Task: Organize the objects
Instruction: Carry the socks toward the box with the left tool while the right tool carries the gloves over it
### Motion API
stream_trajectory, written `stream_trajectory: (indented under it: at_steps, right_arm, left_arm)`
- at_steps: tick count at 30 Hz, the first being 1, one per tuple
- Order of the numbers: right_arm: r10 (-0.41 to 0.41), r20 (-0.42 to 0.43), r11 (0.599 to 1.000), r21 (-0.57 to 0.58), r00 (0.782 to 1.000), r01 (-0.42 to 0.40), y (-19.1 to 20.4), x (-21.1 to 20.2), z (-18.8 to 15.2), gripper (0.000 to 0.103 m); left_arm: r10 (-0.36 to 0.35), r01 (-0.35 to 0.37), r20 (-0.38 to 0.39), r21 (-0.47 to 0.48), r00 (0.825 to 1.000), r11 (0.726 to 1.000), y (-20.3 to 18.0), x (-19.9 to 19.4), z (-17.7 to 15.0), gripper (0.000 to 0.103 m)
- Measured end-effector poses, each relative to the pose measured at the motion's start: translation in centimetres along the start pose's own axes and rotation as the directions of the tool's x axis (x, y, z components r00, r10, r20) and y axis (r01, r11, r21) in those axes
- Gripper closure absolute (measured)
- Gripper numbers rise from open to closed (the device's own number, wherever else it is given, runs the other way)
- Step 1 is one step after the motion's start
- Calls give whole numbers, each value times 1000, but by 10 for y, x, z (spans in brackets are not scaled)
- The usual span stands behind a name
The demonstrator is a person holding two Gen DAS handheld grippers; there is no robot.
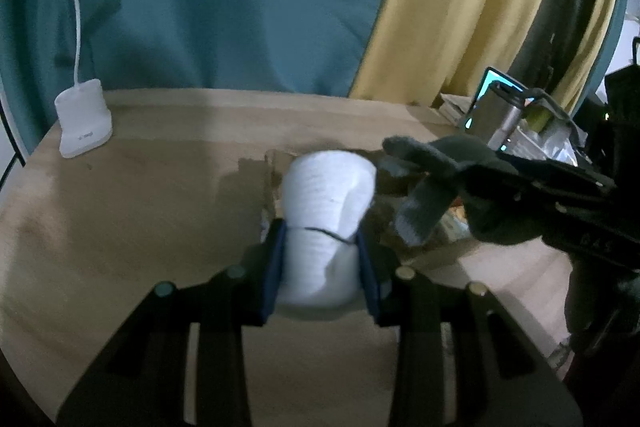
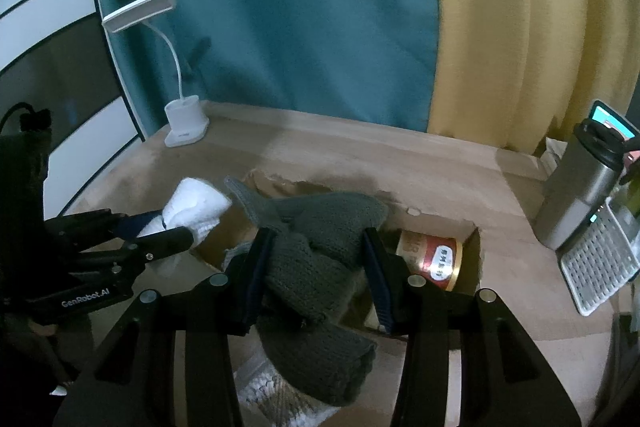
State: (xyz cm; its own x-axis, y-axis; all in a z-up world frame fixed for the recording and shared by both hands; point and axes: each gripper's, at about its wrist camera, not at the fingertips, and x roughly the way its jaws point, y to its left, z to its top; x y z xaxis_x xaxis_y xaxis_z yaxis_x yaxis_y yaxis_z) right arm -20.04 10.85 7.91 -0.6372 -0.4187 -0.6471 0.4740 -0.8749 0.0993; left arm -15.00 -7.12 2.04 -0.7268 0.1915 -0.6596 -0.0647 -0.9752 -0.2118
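Observation:
My left gripper (image 1: 320,239) is shut on a white rolled sock bundle (image 1: 328,195), held above the wooden table (image 1: 140,207). In the right wrist view, that gripper (image 2: 172,225) comes in from the left with the white bundle (image 2: 196,205) sticking out past its fingers. My right gripper (image 2: 318,239) is shut on a grey knit glove (image 2: 320,227), which droops over an open cardboard box (image 2: 440,223). A red and gold can (image 2: 432,255) lies inside the box. The left wrist view shows the glove (image 1: 448,159) at the right, just beside the white bundle.
A white desk lamp (image 1: 84,119) (image 2: 186,125) stands at the table's back left. At the right are a steel bottle (image 2: 576,195), a metal grater (image 2: 600,259) and a lit phone screen (image 1: 496,83). Teal and yellow curtains hang behind the table.

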Motion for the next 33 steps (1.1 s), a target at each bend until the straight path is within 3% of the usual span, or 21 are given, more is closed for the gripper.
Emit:
stream_trajectory:
  at_steps: [12,33]
  right_arm:
    - [27,-23,1000,-1,999,-27,-1,30,10,56]
    - [54,-138,998,22,989,-52,10,100,4,56]
  left_arm:
    - [21,-20,8,-26,1000,999,13,11,13,67]
    - [11,-12,-14,-76,1000,997,34,32,25,67]
